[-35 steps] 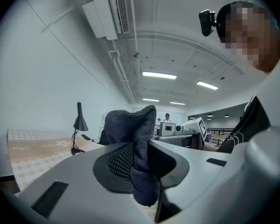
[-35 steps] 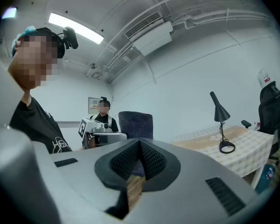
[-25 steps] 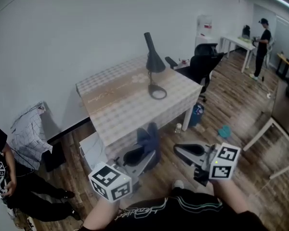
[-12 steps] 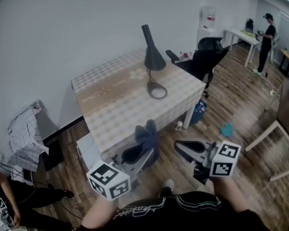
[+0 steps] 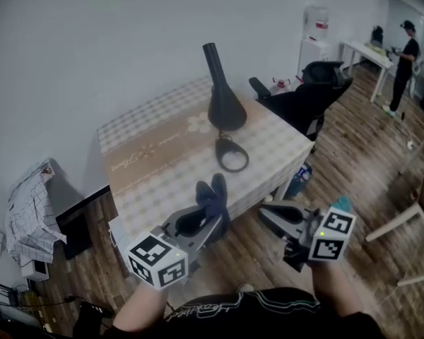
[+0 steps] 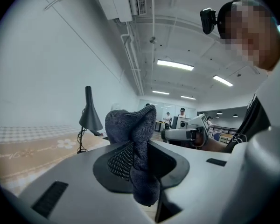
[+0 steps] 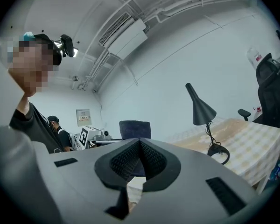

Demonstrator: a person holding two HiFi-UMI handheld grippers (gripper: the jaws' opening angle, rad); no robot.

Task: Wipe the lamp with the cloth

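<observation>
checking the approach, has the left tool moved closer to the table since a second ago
Yes, toward the table: the left tool with its cloth now overlaps the table's near edge; earlier it showed just short of that edge.

Lamp (image 5: pixel 225 110) on checked table (image 5: pixel 155 179)

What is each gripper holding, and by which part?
The left gripper is shut on the dark cloth, pinching it near its middle, with a bunched end standing above the jaws. The right gripper has its jaws together and holds nothing.
</observation>
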